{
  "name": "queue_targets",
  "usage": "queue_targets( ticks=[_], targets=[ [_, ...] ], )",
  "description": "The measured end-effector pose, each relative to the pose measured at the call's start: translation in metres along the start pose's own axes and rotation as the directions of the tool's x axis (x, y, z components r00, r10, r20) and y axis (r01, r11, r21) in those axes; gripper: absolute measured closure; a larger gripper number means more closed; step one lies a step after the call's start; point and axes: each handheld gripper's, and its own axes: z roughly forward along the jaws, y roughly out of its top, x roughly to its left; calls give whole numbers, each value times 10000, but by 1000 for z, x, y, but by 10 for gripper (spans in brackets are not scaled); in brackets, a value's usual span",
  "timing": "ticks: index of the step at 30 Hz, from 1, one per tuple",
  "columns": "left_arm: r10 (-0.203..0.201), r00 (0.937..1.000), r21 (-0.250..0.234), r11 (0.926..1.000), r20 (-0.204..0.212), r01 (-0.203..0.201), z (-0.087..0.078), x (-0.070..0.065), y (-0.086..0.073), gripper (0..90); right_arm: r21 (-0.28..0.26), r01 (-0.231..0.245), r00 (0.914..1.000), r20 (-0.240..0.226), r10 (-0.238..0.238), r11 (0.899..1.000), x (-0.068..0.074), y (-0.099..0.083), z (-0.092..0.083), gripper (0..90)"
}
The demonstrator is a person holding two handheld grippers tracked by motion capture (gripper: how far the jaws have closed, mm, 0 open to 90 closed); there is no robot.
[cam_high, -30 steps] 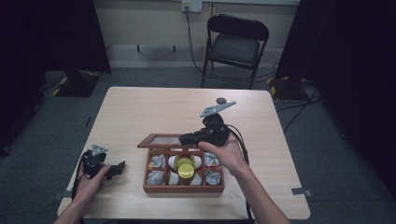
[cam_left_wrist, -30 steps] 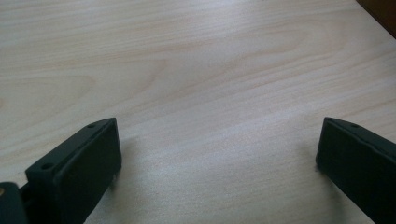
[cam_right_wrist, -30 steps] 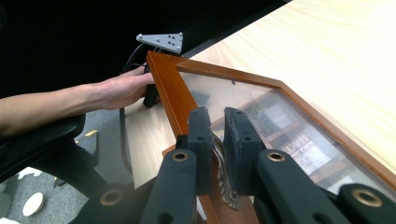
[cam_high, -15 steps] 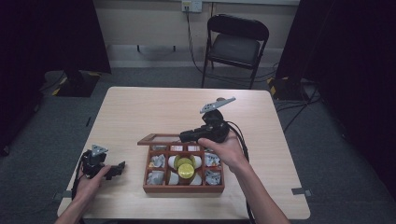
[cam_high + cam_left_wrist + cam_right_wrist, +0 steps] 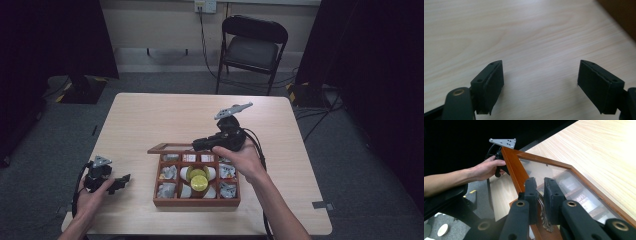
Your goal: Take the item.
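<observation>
Wooden compartment box (image 5: pixel 196 200) with a glass-paned, wood-framed lid (image 5: pixel 172 148) sits near the front edge of the light wooden table (image 5: pixel 165 115), a little right of its middle. We see the lid raised, hinged along the box's far side. Our right gripper (image 5: pixel 539 195) has its jaws clamped on the small ornate metal handle (image 5: pixel 543 216) on the lid's frame. Our left gripper (image 5: pixel 540 86) rests by the front left corner of the table, well apart from the box; its jaws have just been closing and stand parted with nothing between them. Broad bare tabletop lies behind the box to the far edge and along the left side. We count one box, one lid, two grippers and one yellow round thing (image 5: pixel 198 179) among grey and white items in the compartments.
</observation>
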Motion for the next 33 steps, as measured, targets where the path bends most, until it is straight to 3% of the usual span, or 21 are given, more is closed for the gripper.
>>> queue_targets(
  ticks=[3,5,8,10,15,18,19,21,24,27,30,33],
  targets=[
    [500,9986,-253,9985,184,-496,-8,-7,4,217,-9,20,10000,-5,-20,10000,0,0,0,817],
    [677,9960,-284,9974,586,-661,-11,-13,5,241,-8,22,10000,9,-22,10000,0,1,0,817],
    [795,9890,-403,9964,1244,-750,-13,-21,6,252,-17,29,10000,-1,-29,10000,0,1,0,818],
    [1008,9872,-481,9943,1236,-955,-14,-25,7,263,-25,25,10000,-7,-25,10000,0,0,0,817],
    [1221,9760,-778,9909,1804,-1096,-18,-35,11,285,-21,-3,10000,-26,2,10000,-1,0,0,818],
    [1435,9648,-1032,9870,2206,-1232,-21,-42,13,291,-29,13,10000,-17,-13,10000,-1,1,0,818],
    [1331,9561,-1050,9885,2612,-1090,-22,-44,14,292,-29,6,10000,-17,-6,10000,-1,1,0,818],
    [1281,9469,-1184,9882,2951,-968,-24,-48,15,296,-22,8,10000,-17,-8,10000,-1,1,0,817],
    [1752,9380,-1199,9821,2992,-1452,-26,-57,16,298,-35,19,10000,-18,-19,10000,-1,1,0,817],
    [1754,9239,-1107,9831,3400,-1459,-27,-64,19,299,-24,17,10000,-40,-17,10000,-1,1,0,818],
    [2020,9171,-1388,9768,3438,-1631,-28,-75,22,311,-21,2,10000,-48,-2,10000,-1,1,0,818],
    [2351,9001,-1534,9696,3668,-1907,-27,-86,25,310,-10,-19,10000,-49,19,10000,-1,1,0,818]
  ],
)
